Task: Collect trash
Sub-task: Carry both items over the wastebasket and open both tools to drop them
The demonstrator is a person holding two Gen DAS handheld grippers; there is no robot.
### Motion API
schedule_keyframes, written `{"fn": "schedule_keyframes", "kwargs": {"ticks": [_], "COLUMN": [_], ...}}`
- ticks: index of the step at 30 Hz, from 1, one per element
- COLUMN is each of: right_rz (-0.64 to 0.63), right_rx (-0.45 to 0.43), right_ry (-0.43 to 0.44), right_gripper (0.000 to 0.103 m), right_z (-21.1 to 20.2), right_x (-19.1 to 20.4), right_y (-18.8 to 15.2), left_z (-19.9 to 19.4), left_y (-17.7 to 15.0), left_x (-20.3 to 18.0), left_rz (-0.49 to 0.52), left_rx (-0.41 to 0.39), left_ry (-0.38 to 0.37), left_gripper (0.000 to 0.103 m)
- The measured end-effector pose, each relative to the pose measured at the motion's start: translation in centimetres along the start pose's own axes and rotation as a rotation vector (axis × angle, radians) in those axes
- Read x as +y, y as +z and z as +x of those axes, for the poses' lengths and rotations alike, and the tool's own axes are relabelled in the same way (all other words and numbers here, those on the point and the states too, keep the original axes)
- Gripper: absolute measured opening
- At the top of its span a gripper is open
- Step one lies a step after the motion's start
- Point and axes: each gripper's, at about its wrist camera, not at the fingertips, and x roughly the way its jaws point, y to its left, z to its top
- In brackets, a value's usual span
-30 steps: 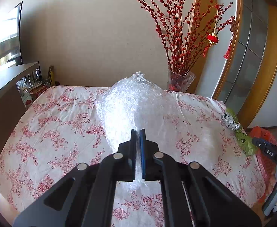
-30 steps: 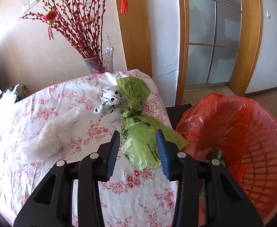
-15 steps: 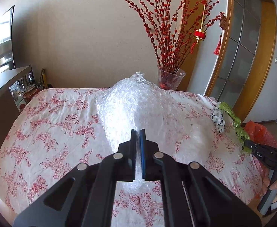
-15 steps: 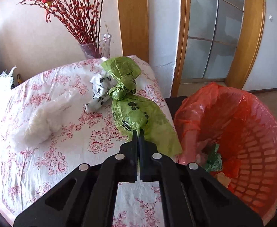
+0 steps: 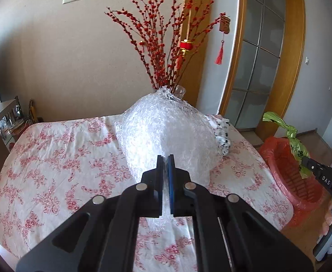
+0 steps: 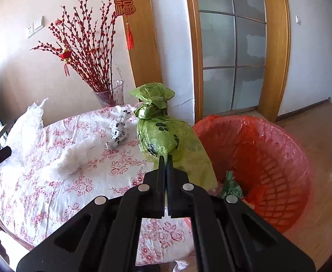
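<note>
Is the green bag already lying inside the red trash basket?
No, the green bag hangs pinched in the right gripper, lifted beside the red basket and over the table edge, not down inside it.

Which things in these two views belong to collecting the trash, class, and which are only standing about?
Belong to the job:
- green bag, clamped in the right gripper
- bubble wrap, clamped in the left gripper
- red bin
- spotted bag and white wad on the table

Standing about:
- vase of red branches
- flowered tablecloth
- glass door
</note>
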Motion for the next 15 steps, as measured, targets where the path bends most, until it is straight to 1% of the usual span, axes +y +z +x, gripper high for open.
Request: {"fn": "schedule_keyframes", "kwargs": {"ticks": [5, 15], "right_rz": [0.025, 0.106], "right_rx": [-0.047, -0.091], "right_ry": [-0.018, -0.059], "right_gripper": [0.001, 0.001], "right_z": [-2.5, -5.2], "right_x": [-1.7, -5.4], "right_y": [-0.4, -1.2], "left_z": [-0.4, -0.6], "left_y": [0.2, 0.1], "left_x": [-3.1, -10.2], "left_rz": [0.038, 0.116], "left_rx": [-0.008, -0.011], "left_ry": [-0.063, -0.203], "left_gripper": [0.006, 0.006]}}
